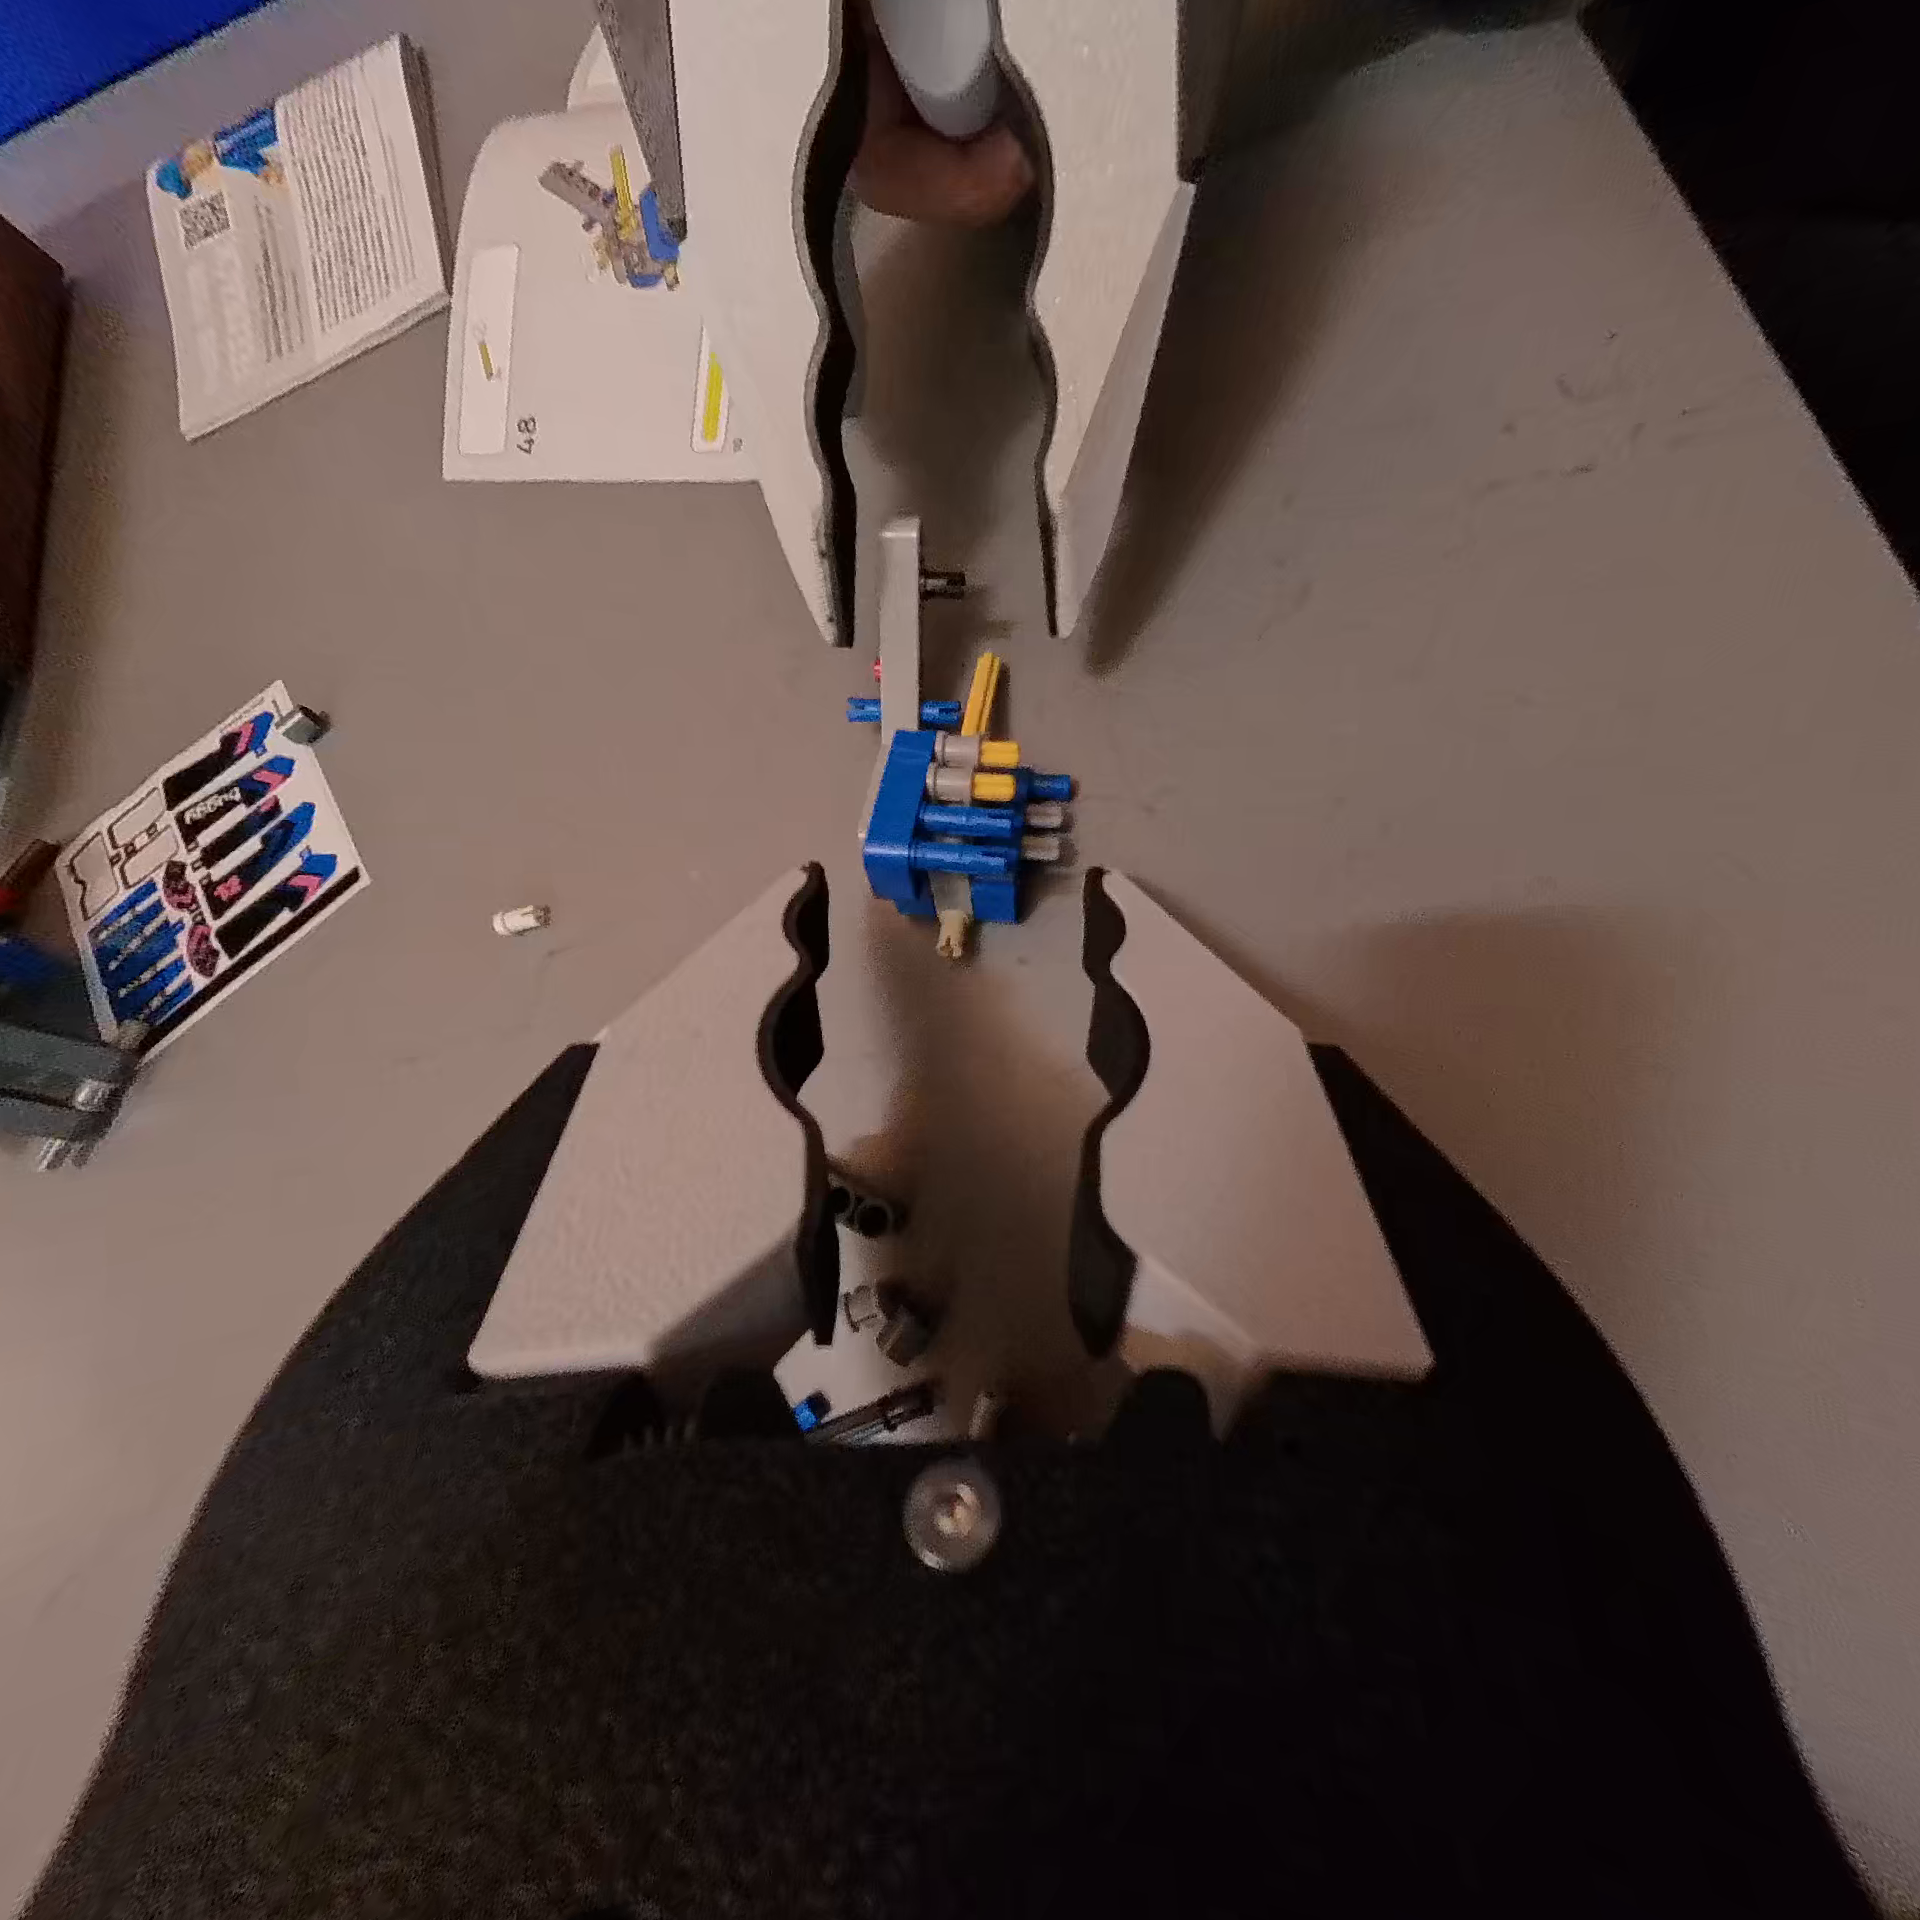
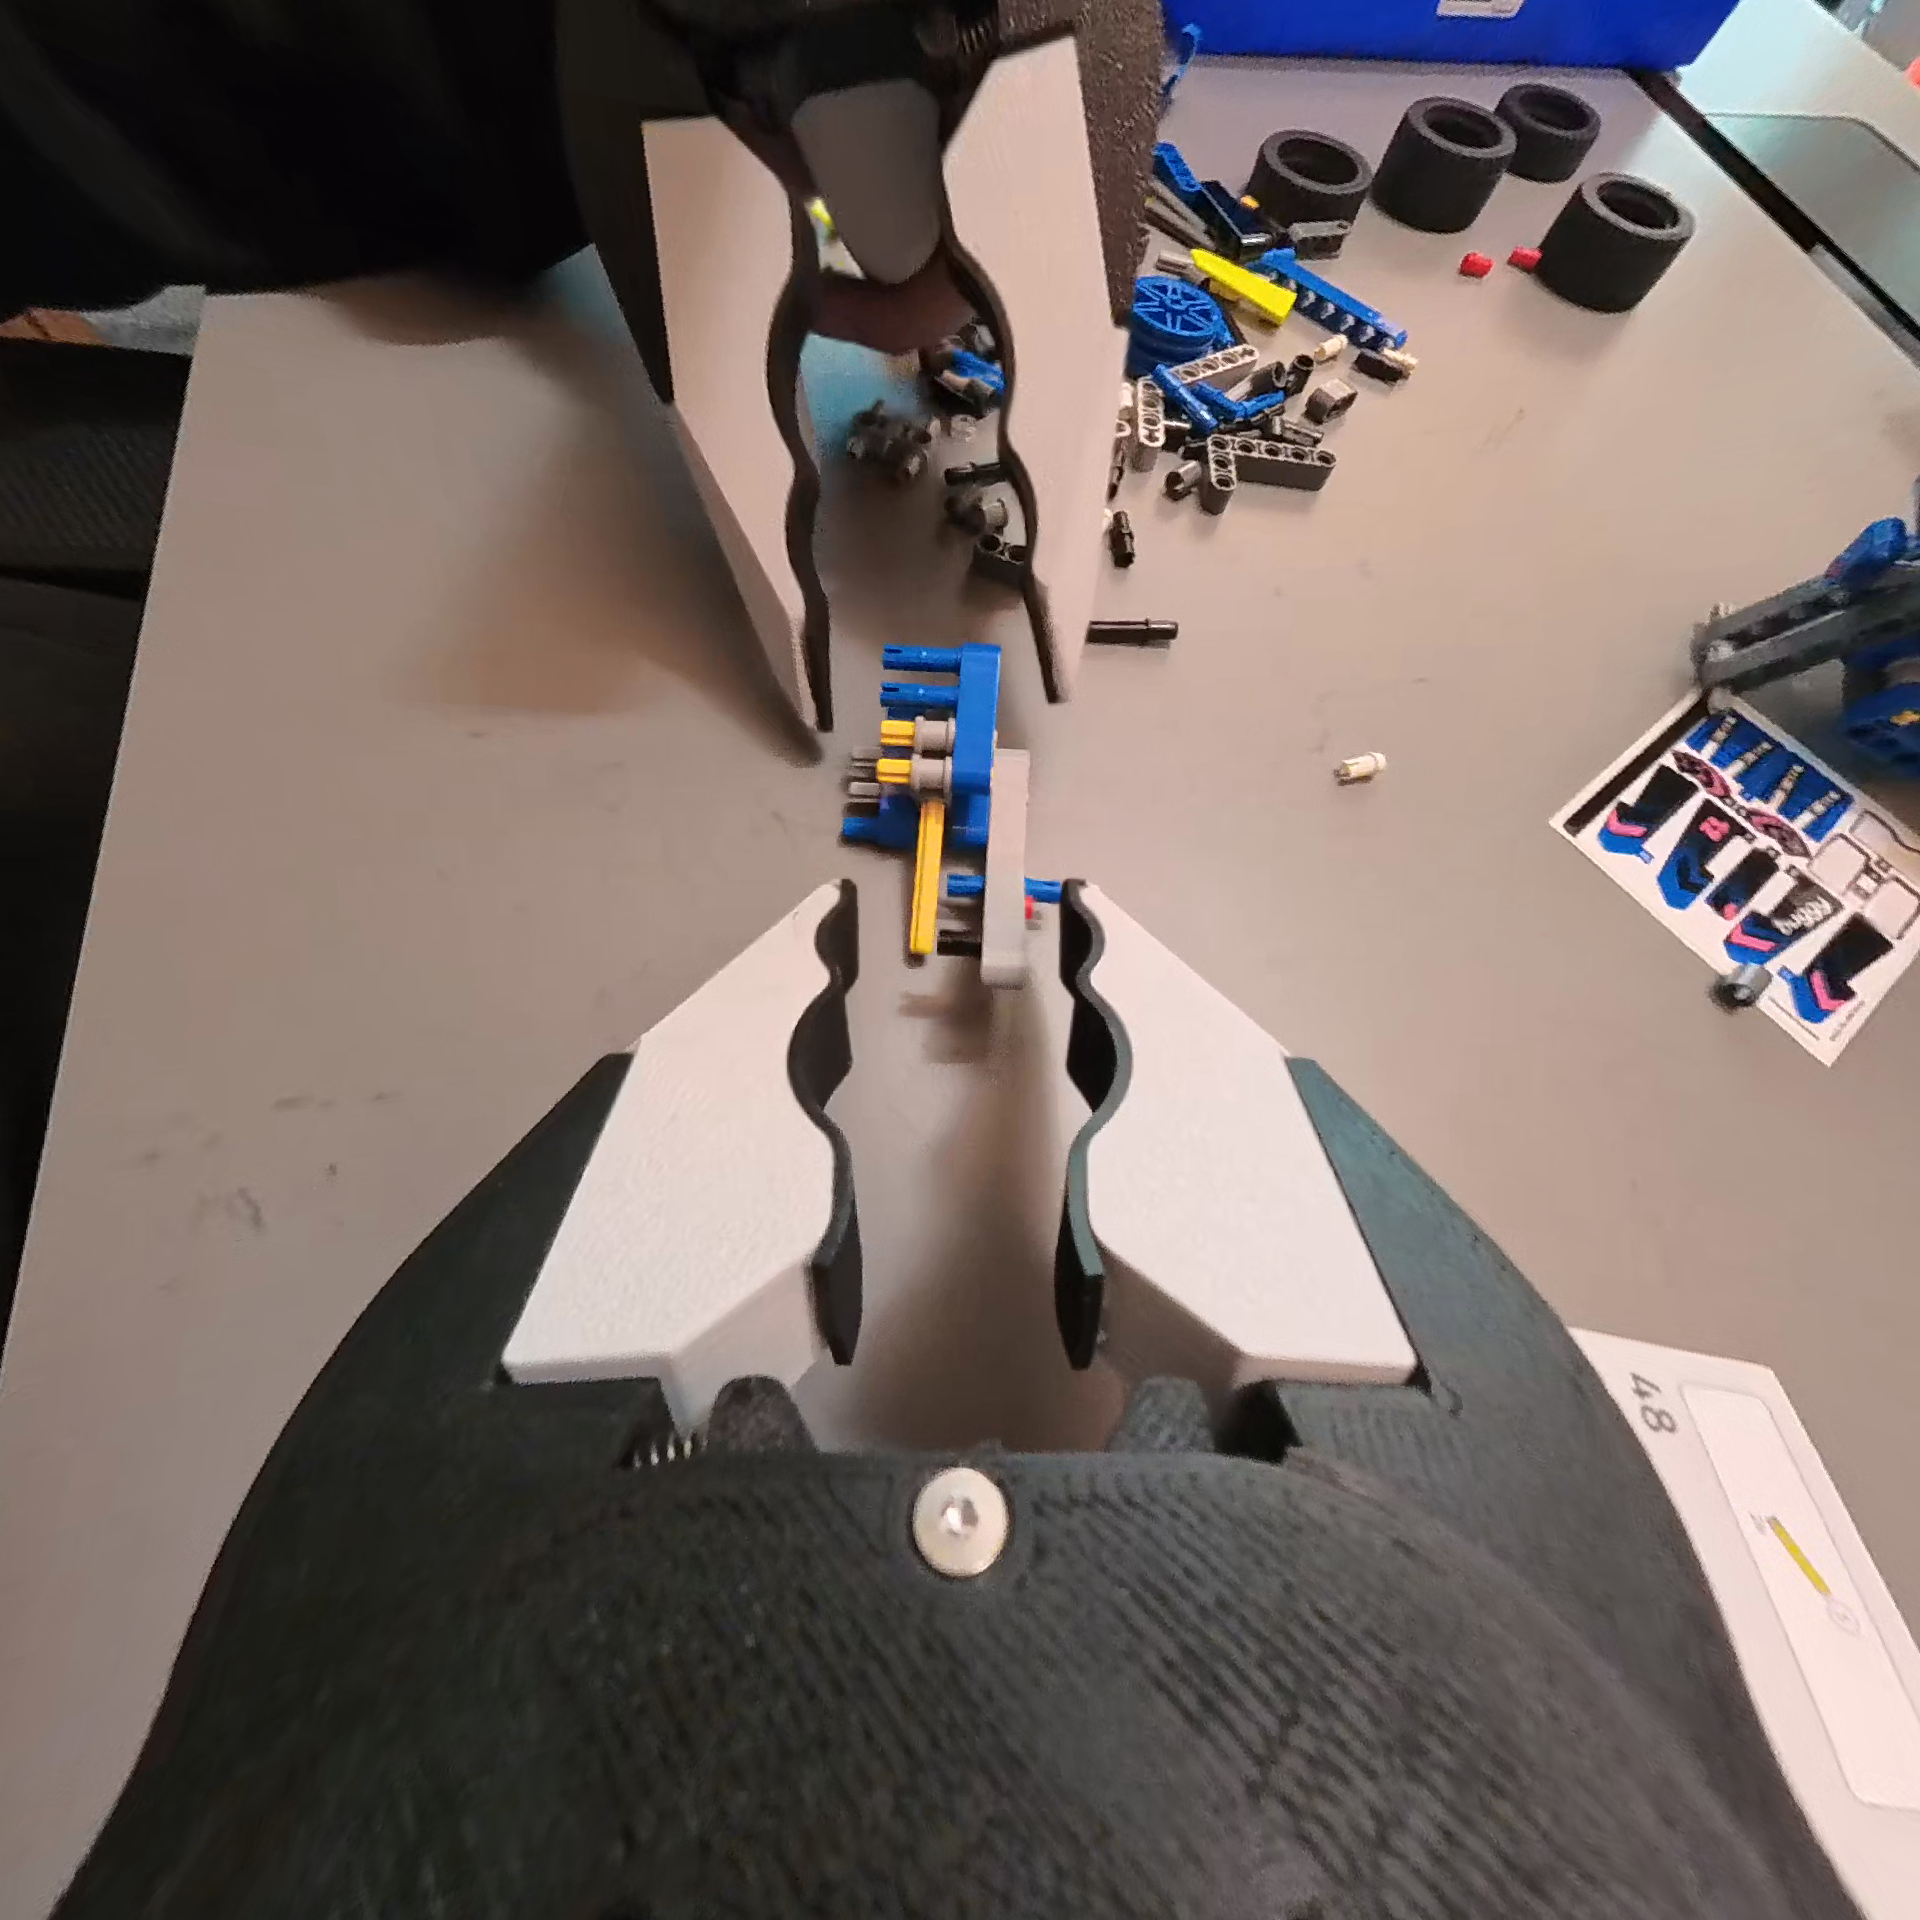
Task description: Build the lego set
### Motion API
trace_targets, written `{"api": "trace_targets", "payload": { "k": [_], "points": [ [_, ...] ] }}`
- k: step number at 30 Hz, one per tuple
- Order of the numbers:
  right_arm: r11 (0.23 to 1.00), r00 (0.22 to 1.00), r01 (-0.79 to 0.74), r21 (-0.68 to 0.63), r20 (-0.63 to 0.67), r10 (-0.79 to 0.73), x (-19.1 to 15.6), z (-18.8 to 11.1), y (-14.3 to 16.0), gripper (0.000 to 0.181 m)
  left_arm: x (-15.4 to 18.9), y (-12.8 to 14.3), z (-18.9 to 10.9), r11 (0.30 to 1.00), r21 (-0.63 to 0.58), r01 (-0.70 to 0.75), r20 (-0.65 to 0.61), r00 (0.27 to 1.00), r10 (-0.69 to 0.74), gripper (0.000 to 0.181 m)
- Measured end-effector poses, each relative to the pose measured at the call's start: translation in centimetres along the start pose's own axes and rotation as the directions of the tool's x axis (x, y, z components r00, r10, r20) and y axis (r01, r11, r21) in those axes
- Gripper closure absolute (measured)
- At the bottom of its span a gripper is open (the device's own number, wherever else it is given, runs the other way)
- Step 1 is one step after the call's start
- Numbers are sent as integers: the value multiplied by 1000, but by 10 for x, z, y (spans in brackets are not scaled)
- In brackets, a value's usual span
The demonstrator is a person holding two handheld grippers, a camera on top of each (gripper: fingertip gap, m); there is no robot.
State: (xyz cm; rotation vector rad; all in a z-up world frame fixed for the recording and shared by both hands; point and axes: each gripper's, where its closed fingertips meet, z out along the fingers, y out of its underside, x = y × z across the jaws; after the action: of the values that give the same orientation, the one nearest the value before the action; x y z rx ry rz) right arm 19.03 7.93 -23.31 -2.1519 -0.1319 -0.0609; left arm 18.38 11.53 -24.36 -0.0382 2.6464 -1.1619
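1. Your small blue, grey and yellow plastic brick sub-assembly (image 1: 951,821) lies on the matte grey table (image 1: 1455,727), directly between the two grippers.
2. From the left gripper (image 1: 951,883) it sits at twelve o'clock, its blue block just past the fingertips; from the right gripper (image 2: 956,894) it is also at twelve, with its flat grey beam (image 2: 1006,883) reaching into the gap beside the one o'clock finger.
3. Both grippers stand open, holding nothing.
4. Its long axis runs along the line joining your grippers; pins stick out sideways.
5. Your right gripper looks marginally nearer.
6. The hard, glossy pins give poor purchase against the wavy black pads (image 2: 1091,1039); the beam's flat faces look safer.
7. Loose beams and four black rubber tyres (image 2: 1455,156) lie at one o'clock.
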Motion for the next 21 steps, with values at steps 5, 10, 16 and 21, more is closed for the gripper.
{"api": "trace_targets", "payload": {
  "k": [5,10,16,21],
  "points": [
    [1000,1000,-5,-10,-30,5,6,-11,3,145,-1,-6,-8,1000,30,-1,-23,1000,2,135],
    [999,991,16,-39,-130,-21,24,-61,7,147,-7,-17,-22,992,124,0,0,1000,0,136],
    [944,907,-116,-308,-421,-26,75,-193,88,152,-30,-37,-40,973,229,-9,127,992,-20,144],
    [874,882,-277,-400,-466,66,62,-274,171,156,-30,-77,-26,969,242,-42,205,979,-8,149]
  ]
}}
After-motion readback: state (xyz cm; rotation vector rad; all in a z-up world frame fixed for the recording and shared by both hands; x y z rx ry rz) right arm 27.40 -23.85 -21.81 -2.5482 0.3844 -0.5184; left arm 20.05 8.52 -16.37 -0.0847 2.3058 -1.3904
